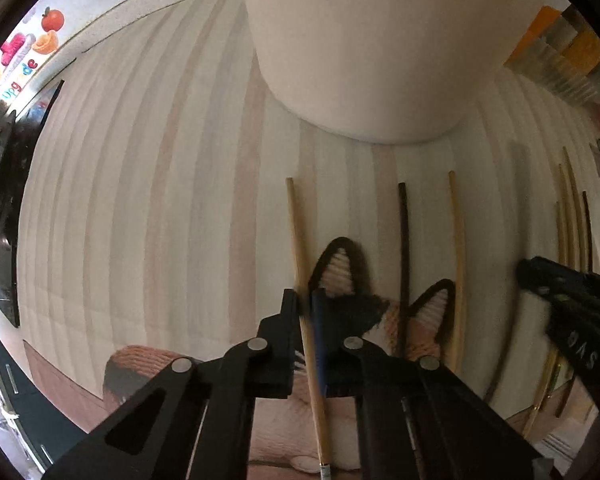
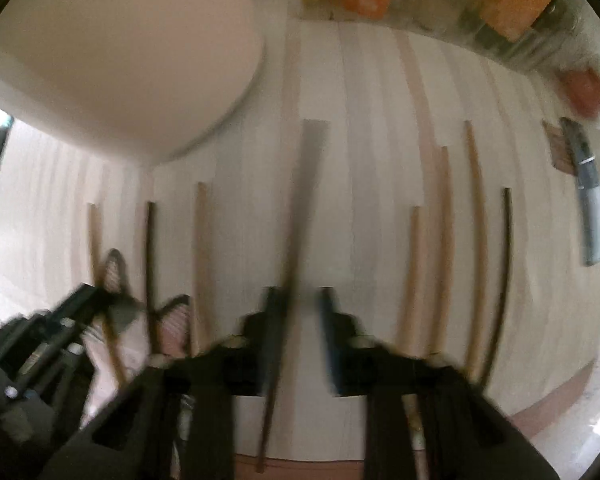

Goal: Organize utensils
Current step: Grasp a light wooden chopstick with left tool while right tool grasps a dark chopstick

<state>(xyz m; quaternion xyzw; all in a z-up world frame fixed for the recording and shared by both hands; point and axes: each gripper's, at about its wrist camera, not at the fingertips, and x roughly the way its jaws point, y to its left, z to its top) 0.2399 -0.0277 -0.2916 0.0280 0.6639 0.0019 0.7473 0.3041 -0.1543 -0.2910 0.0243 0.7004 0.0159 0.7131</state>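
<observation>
Light chopstick (image 1: pixel 306 300) pinched in left gripper (image 1: pixel 308 320); dark chopstick (image 2: pixel 296 240) between parted right gripper (image 2: pixel 300 320) fingers

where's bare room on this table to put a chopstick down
Bare wood lies left of the white container, from the table edge across to the light chopstick in the left claw. Crowded: right of it, a dark stick, more light ones, the fox-eared item and the right claw.
</observation>
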